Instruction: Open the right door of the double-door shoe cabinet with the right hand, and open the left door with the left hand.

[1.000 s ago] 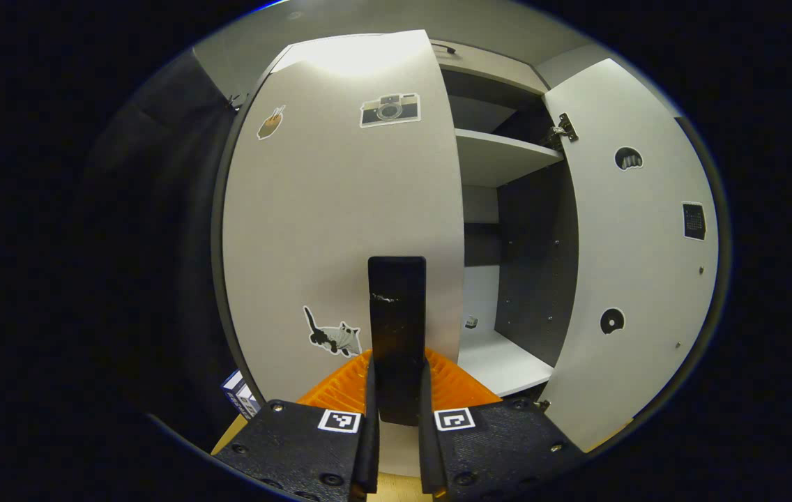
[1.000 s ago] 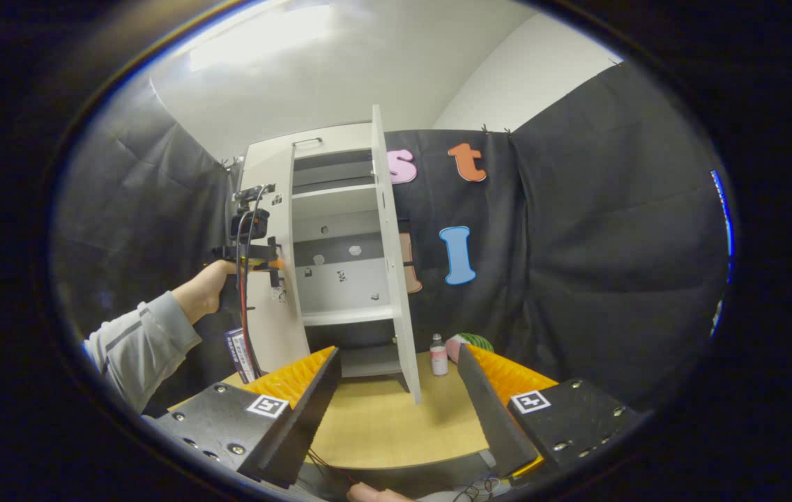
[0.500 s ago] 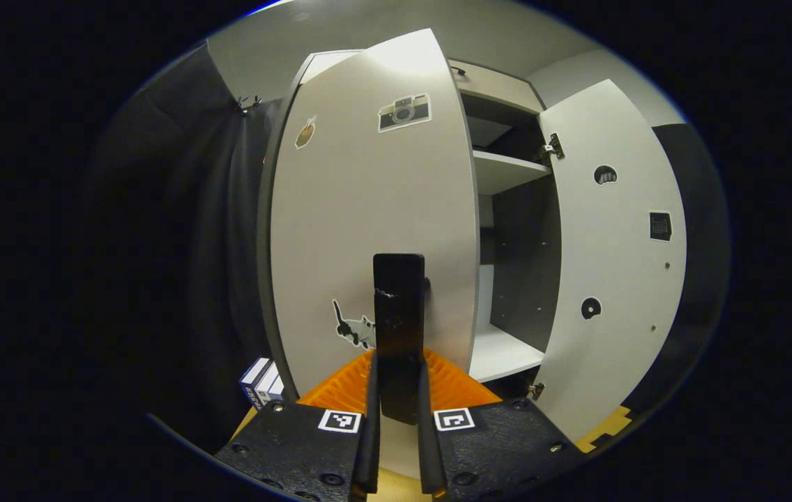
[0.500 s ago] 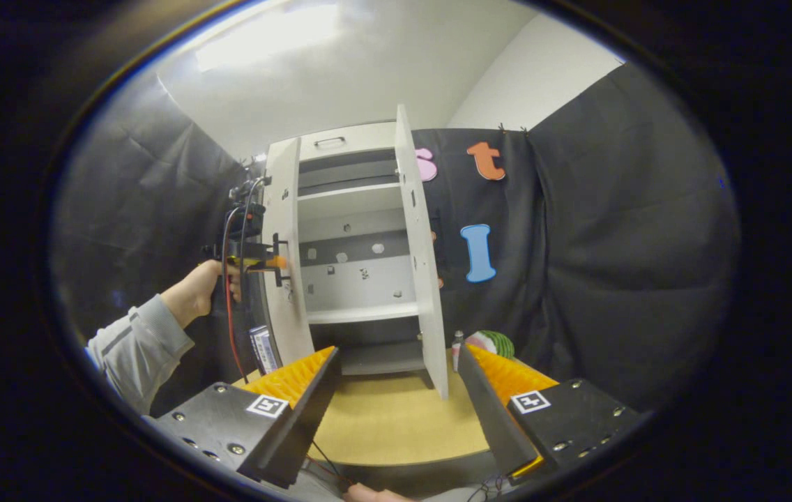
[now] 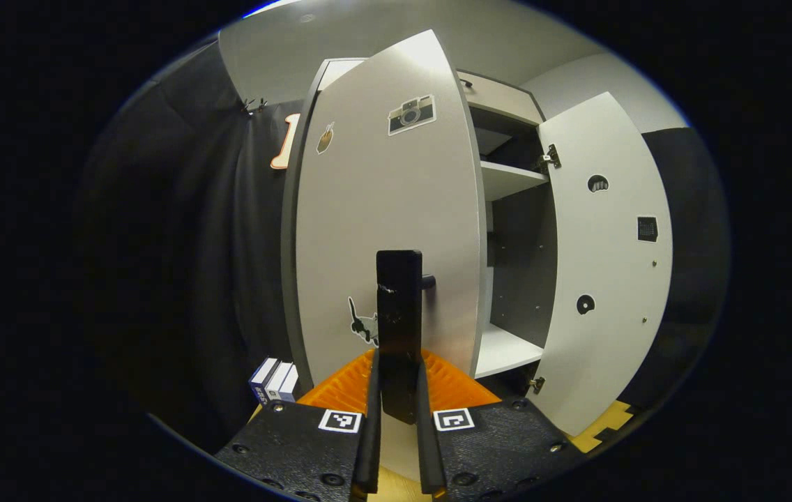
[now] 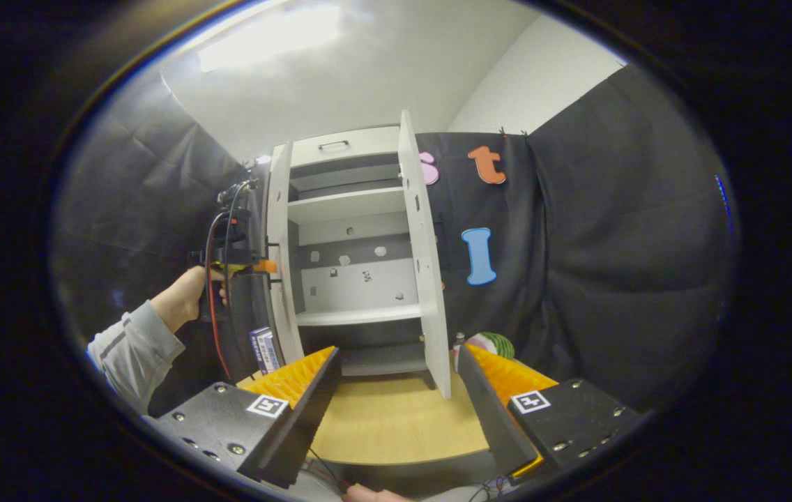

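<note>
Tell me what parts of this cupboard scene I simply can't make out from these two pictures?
- Left gripper view: the handle on the left door mostly hides behind the left gripper.
- Left gripper view: the left door covers much of the shelves.
- Right gripper view: the small bottle sits behind the right door.
- Right gripper view: the stickers inside are too small to identify.

One white double-door shoe cabinet (image 6: 351, 279) stands on the light wooden desk (image 6: 396, 425), and that's two flat white doors, the left door (image 5: 389, 230) and the right door (image 5: 605, 265), both swung open. Three stickers on the left door's outer face, three dark ones on the right door's inner face. By the desk's left edge, two small blue-and-white boxes (image 5: 274, 380); behind the right door, one small bottle (image 6: 458, 341) and one green-striped ball (image 6: 490, 344).
</note>
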A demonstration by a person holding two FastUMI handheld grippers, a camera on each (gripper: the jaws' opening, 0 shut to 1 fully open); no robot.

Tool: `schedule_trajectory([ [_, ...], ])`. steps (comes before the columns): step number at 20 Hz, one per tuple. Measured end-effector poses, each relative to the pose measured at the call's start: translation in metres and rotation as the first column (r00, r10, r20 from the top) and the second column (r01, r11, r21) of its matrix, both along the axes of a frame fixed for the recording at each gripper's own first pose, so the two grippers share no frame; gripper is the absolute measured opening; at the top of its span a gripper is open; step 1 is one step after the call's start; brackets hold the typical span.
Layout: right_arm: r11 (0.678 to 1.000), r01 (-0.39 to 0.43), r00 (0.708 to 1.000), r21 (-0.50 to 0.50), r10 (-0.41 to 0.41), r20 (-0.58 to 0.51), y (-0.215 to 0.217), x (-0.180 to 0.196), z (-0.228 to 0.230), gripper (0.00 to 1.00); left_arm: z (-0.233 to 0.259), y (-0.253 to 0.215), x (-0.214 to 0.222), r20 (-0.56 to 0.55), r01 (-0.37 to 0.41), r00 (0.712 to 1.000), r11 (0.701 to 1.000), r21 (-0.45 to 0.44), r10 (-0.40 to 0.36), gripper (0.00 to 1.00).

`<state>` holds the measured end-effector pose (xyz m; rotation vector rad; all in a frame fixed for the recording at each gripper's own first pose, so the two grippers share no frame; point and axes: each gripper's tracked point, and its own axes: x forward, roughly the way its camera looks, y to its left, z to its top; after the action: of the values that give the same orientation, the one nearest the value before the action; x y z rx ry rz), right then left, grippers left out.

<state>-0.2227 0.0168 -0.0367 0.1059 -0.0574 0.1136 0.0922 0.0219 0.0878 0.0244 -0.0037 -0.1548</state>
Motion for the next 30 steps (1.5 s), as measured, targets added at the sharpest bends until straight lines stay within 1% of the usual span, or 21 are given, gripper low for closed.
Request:
schedule_trajectory([
  [3,1.000,0.002,1.000,0.001,-0.002,0.002,0.000,0.001,-0.001,0.97,-0.001,0.004,-0.004,0.003,0.012,1.000,1.000,0.009,-0.012,0.24],
  [4,1.000,0.002,1.000,0.007,-0.002,0.000,-0.001,0.001,-0.002,1.00,-0.002,0.006,-0.005,0.001,0.012,1.000,1.000,0.012,-0.012,0.24],
  [5,1.000,0.001,1.000,0.008,-0.001,-0.003,-0.001,0.001,-0.002,0.97,-0.002,0.008,-0.006,0.003,0.009,1.000,1.000,0.018,-0.009,0.24],
  [7,1.000,0.005,1.000,0.001,-0.005,-0.003,-0.002,0.003,-0.003,0.97,-0.001,0.015,-0.010,0.010,-0.004,1.000,0.999,0.032,0.004,0.24],
  [8,1.000,0.006,1.000,-0.001,-0.006,-0.001,-0.001,0.003,-0.003,1.00,-0.001,0.018,-0.010,0.010,-0.010,1.000,0.999,0.035,0.010,0.19],
  [11,1.000,-0.005,1.000,0.000,0.005,-0.003,0.002,0.001,-0.004,1.00,0.000,0.030,-0.018,0.005,-0.021,1.000,0.999,0.037,0.020,0.17],
  [12,1.000,-0.008,1.000,-0.003,0.008,-0.005,0.001,0.002,-0.005,0.97,0.000,0.035,-0.021,0.008,-0.026,1.000,0.999,0.034,0.025,0.17],
  [13,1.000,-0.010,1.000,-0.006,0.010,-0.007,0.002,0.003,-0.006,0.97,0.000,0.039,-0.022,0.010,-0.027,1.000,0.999,0.024,0.027,0.17],
  [14,1.000,-0.012,1.000,-0.010,0.012,-0.009,0.005,0.005,-0.007,1.00,0.001,0.042,-0.024,0.011,-0.023,1.000,1.000,0.019,0.023,0.17],
  [16,1.000,-0.015,1.000,-0.002,0.015,-0.003,0.006,0.006,-0.007,1.00,0.000,0.051,-0.027,0.007,-0.028,1.000,0.999,0.021,0.028,0.17],
  [17,1.000,-0.017,1.000,0.004,0.017,-0.001,0.006,0.004,-0.007,1.00,0.001,0.057,-0.028,0.009,-0.043,0.999,0.999,0.030,0.043,0.17],
  [18,1.000,-0.018,1.000,0.006,0.018,-0.001,0.007,0.002,-0.007,1.00,0.001,0.065,-0.030,0.010,-0.063,0.998,0.997,0.040,0.063,0.13],
  [21,1.000,-0.017,1.000,-0.001,0.017,0.002,0.007,0.001,-0.006,1.00,0.001,0.090,-0.034,0.021,-0.119,0.993,0.992,0.047,0.118,0.10],
  [22,1.000,-0.020,1.000,-0.002,0.020,0.000,0.010,0.001,-0.007,1.00,0.003,0.100,-0.035,0.026,-0.139,0.990,0.989,0.042,0.138,0.05],
  [23,1.000,-0.024,1.000,-0.003,0.024,0.000,0.012,0.001,-0.006,1.00,0.002,0.114,-0.033,0.029,-0.172,0.985,0.984,0.044,0.171,0.06],
  [24,1.000,-0.028,1.000,-0.007,0.028,0.000,0.014,0.001,-0.007,0.97,0.001,0.129,-0.032,0.031,-0.212,0.977,0.976,0.046,0.211,0.02],
  [25,1.000,-0.030,1.000,-0.008,0.030,0.000,0.016,0.001,-0.007,0.97,0.002,0.141,-0.030,0.024,-0.233,0.972,0.972,0.035,0.232,0.01],
  [26,1.000,-0.025,1.000,-0.002,0.025,0.002,0.017,0.003,-0.006,0.97,0.005,0.133,-0.034,0.023,-0.199,0.980,0.980,-0.009,0.199,0.00],
  [27,1.000,-0.022,1.000,0.001,0.022,0.002,0.018,0.004,-0.007,0.97,0.003,0.133,-0.034,0.006,-0.184,0.983,0.982,-0.032,0.184,0.01],
  [28,1.000,-0.025,1.000,-0.007,0.025,-0.001,0.022,0.005,-0.009,0.97,-0.001,0.139,-0.035,-0.002,-0.178,0.984,0.984,-0.028,0.178,0.01],
  [30,0.999,-0.040,0.999,-0.029,0.039,-0.004,0.030,0.011,-0.015,1.00,0.000,0.141,-0.035,0.023,-0.168,0.986,0.986,-0.003,0.168,0.01],
])
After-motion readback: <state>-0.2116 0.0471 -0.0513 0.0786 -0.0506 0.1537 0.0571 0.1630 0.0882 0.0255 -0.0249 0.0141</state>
